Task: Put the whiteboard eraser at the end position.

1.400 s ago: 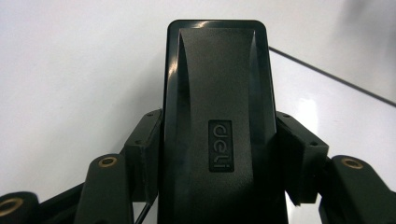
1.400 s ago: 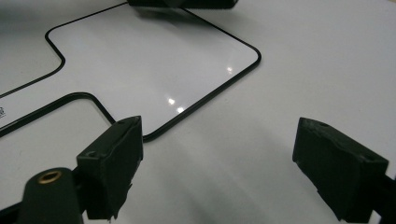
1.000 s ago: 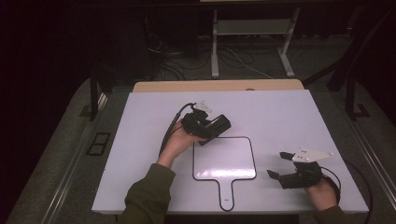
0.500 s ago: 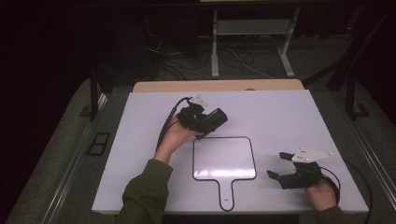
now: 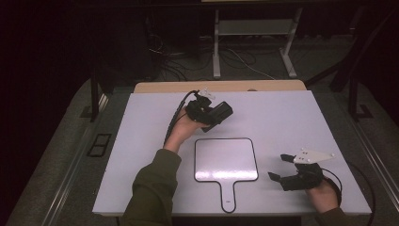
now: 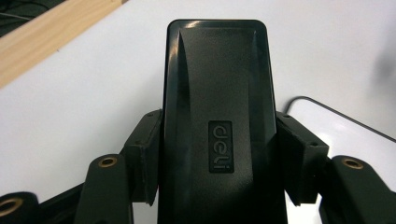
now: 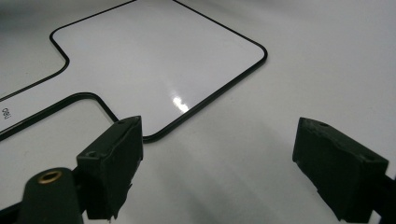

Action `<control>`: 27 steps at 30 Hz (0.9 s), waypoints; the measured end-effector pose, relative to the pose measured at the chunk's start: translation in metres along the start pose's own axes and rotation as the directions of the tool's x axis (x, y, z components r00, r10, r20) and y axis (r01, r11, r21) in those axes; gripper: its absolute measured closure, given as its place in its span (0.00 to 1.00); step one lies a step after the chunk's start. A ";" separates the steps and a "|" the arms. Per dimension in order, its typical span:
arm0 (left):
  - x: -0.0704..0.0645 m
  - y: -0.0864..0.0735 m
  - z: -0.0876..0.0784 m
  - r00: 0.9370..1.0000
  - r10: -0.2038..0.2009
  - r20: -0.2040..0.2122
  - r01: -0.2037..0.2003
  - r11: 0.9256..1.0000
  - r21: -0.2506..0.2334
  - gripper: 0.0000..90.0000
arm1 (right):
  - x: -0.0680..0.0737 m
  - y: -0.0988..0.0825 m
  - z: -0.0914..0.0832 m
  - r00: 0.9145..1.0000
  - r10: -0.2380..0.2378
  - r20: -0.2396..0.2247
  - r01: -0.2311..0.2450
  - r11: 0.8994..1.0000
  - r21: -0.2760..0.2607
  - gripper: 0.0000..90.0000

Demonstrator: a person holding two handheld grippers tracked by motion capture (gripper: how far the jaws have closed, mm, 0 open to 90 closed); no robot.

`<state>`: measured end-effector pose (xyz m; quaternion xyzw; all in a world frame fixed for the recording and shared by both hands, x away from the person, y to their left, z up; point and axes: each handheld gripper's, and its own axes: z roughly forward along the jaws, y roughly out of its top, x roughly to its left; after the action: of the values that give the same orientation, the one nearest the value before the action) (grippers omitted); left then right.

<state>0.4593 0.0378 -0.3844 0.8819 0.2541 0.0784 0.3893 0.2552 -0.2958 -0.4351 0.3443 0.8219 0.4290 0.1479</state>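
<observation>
Presently the black eraser block, embossed with a small logo, sits clamped between the left gripper's pads, one pad pressing each long side, its long axis running straight out along the jaws and away from the hand. From the high view the eraser is carried above the white table, past the far-left corner of the handled whiteboard, apart from it and not touching. The whiteboard lies flat, black-rimmed, its writing face blank, its handle pointing toward the person's edge of the table. In the left gripper view a rounded corner of the board shows at the right of the block, so the board lies off to that side and nearer the person than the eraser. Right gripper rests low at the board's right, jaws standing wide apart with nothing between them, aimed across at the board's near-right corner. Left hand is the one nearer the board's far edge; the right is nearer its right edge and handle end. Judgement: any wipe would call for bringing the block toward the person and down, flat face onto the board, while the right hand could steady the rim.
</observation>
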 end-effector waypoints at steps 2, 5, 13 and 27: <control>0.002 0.003 0.006 1.000 -0.009 -0.006 0.009 1.000 -0.005 0.44 | -0.001 0.000 0.000 1.000 -0.001 0.001 0.001 1.000 -0.007 0.17; 0.008 0.007 0.013 1.000 -0.005 -0.011 0.005 1.000 0.007 0.44 | -0.001 0.000 0.000 1.000 -0.002 0.002 0.002 1.000 -0.006 0.17; 0.023 0.011 0.035 0.999 0.008 -0.034 -0.005 0.997 0.072 0.43 | -0.001 -0.001 -0.001 1.000 0.003 0.002 -0.003 1.000 -0.007 0.17; 0.026 0.006 0.065 0.999 -0.022 -0.038 0.026 0.995 0.098 0.43 | -0.002 -0.001 -0.002 1.000 0.004 0.000 -0.004 1.000 -0.009 0.17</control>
<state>0.5056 0.0057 -0.4258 0.8952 0.2755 0.0773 0.3417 0.2548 -0.2984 -0.4350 0.3451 0.8194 0.4330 0.1487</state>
